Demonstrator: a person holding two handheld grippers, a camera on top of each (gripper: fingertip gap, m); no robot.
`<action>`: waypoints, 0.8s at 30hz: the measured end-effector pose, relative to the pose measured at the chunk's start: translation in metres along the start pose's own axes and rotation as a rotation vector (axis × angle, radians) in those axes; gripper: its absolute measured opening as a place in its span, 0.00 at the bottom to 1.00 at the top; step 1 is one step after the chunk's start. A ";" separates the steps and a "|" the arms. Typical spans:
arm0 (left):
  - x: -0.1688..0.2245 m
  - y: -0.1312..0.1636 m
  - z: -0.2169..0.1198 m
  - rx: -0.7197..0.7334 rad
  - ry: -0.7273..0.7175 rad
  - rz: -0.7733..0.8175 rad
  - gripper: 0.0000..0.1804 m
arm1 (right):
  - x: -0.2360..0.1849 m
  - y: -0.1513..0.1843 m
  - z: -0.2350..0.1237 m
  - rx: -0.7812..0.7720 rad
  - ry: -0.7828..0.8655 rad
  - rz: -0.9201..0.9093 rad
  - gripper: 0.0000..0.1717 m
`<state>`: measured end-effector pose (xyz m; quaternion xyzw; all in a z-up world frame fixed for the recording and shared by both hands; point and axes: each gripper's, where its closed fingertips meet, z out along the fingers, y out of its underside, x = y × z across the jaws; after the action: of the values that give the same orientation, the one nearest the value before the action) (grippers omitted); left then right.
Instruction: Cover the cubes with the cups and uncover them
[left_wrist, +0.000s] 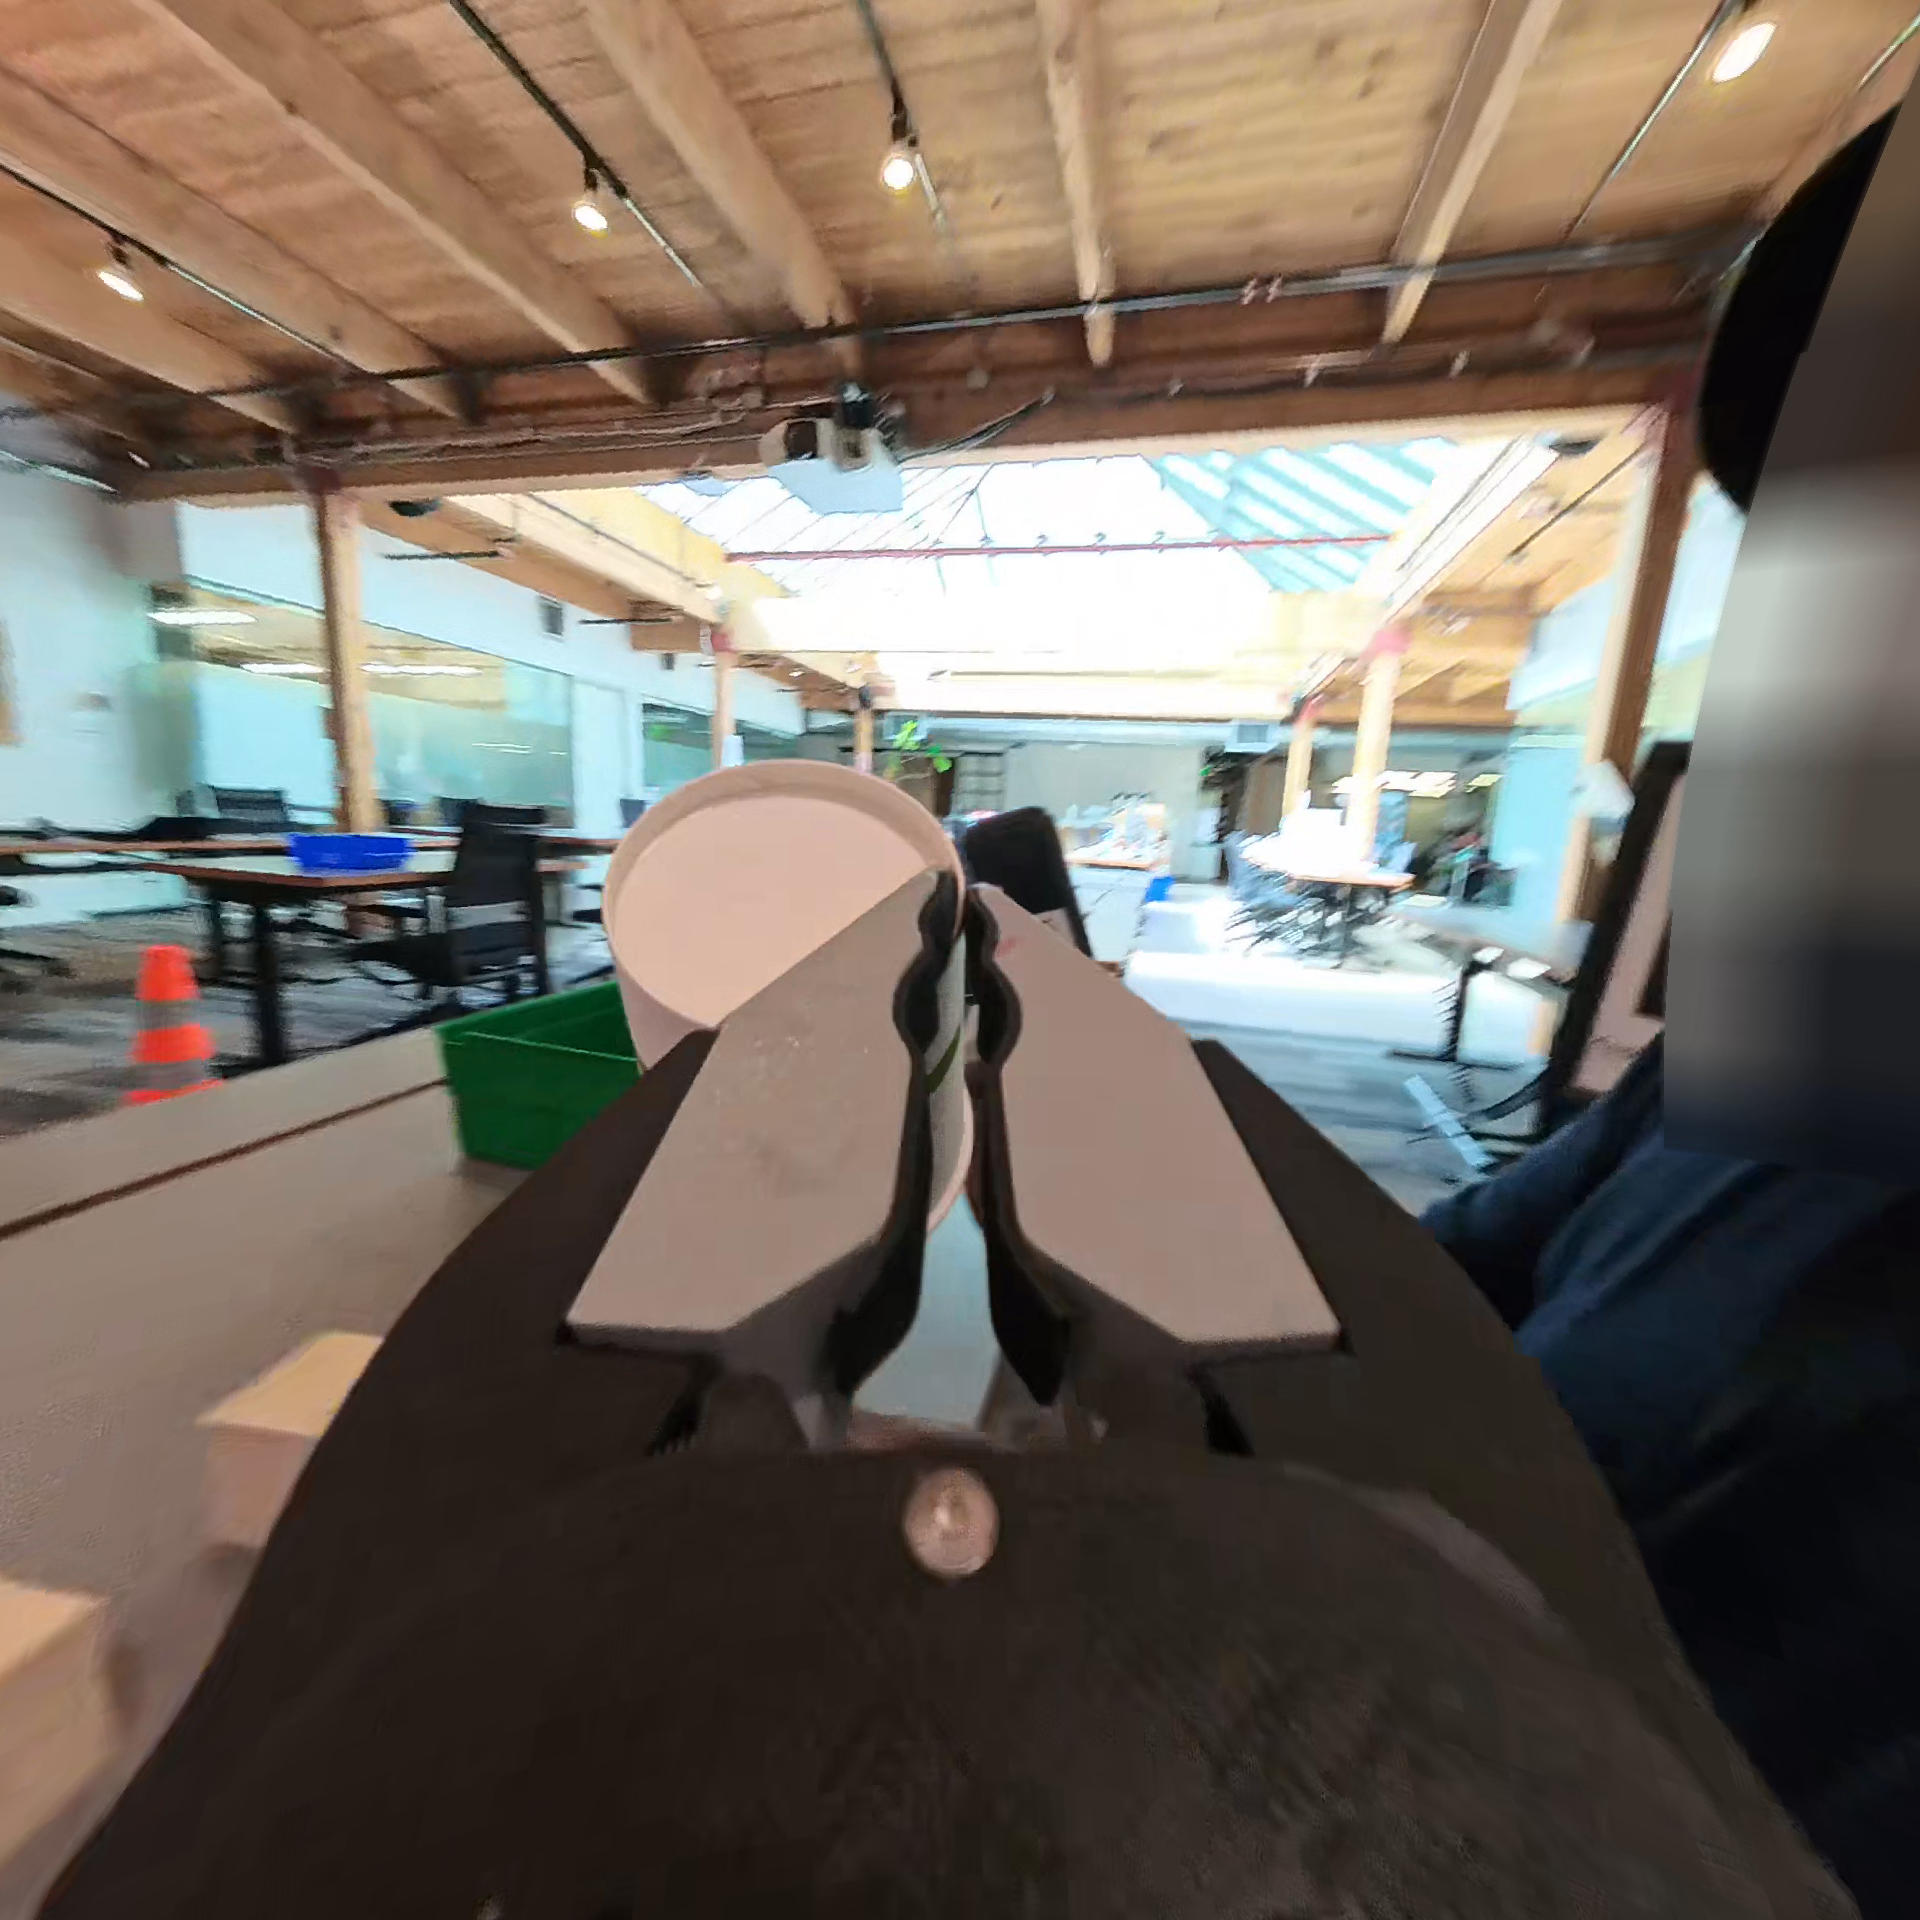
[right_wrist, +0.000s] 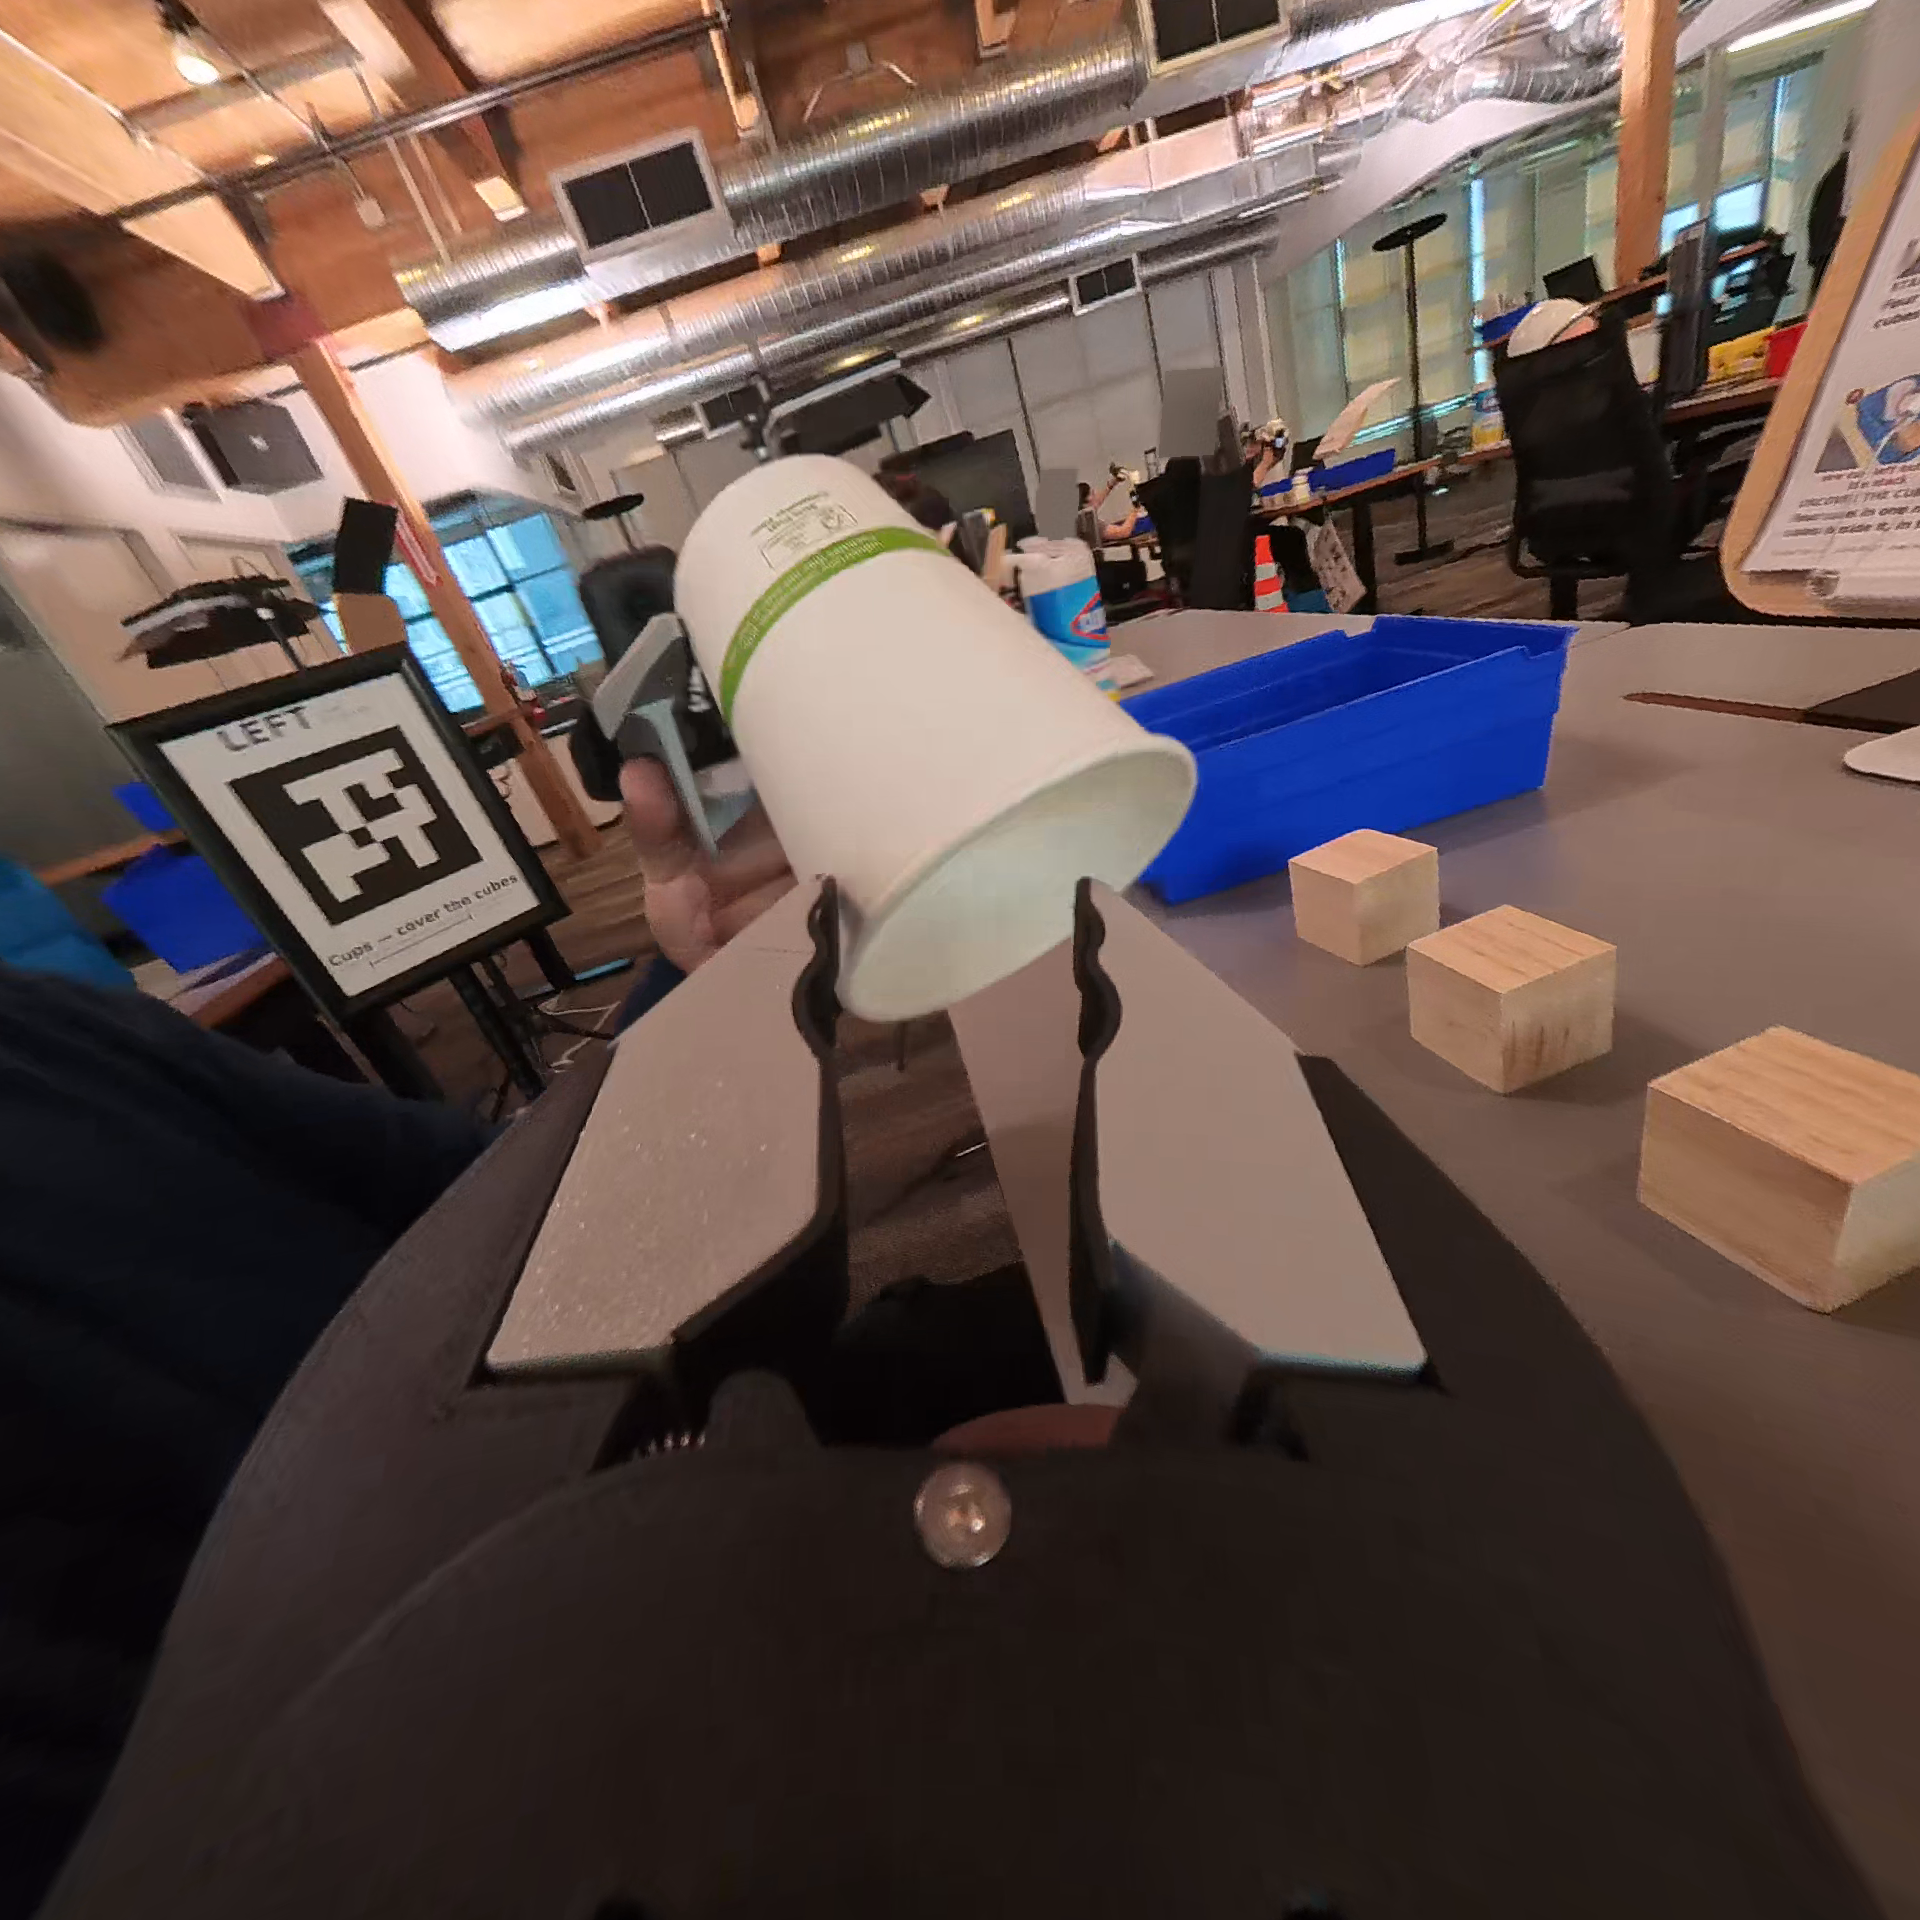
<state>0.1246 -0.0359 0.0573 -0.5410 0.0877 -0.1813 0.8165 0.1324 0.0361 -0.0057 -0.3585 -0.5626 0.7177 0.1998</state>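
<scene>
The left tongs (left_wrist: 961, 914) are clamped on the side wall of a white paper cup (left_wrist: 769, 904), their wavy black pads pinching the thin wall near the cup's base. Seen from the left wrist, the cup's round bottom faces the camera at about 11 o'clock from the fingertips. A green bin (left_wrist: 540, 1070) sits on the counter (left_wrist: 208, 1226) just beyond, at 8 o'clock from the cup.

In the right wrist view, the same cup (right_wrist: 914, 748), white with a green band, hangs tilted in the air off the counter's near edge, its open mouth pointing down toward the camera. The right tongs (right_wrist: 951, 935) stand wide, one fingertip on each side of the cup's rim, not gripping it. A hand (right_wrist: 686, 883) holds the other tool behind the cup.

Three wooden cubes (right_wrist: 1507, 1008) lie uncovered on the grey counter (right_wrist: 1714, 831) at 3 o'clock from the cup, in a row and apart from each other. A blue bin (right_wrist: 1403, 707) lies beyond them, at 1 o'clock.
</scene>
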 end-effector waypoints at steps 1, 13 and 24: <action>0.001 0.006 0.000 0.011 0.016 -0.065 0.00 | -0.004 0.002 0.000 0.000 -0.030 0.011 0.24; -0.144 0.178 -0.064 -0.731 -0.598 0.184 0.06 | 0.013 -0.069 -0.101 -0.300 0.299 -0.411 0.00; -0.169 0.248 -0.060 -1.118 -0.449 0.021 0.15 | 0.070 -0.035 -0.150 -1.246 0.519 -0.497 0.00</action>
<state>-0.0010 0.0654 -0.2024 -0.9125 0.0006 0.0190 0.4087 0.1927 0.1941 -0.0089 -0.4264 -0.8668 0.0882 0.2429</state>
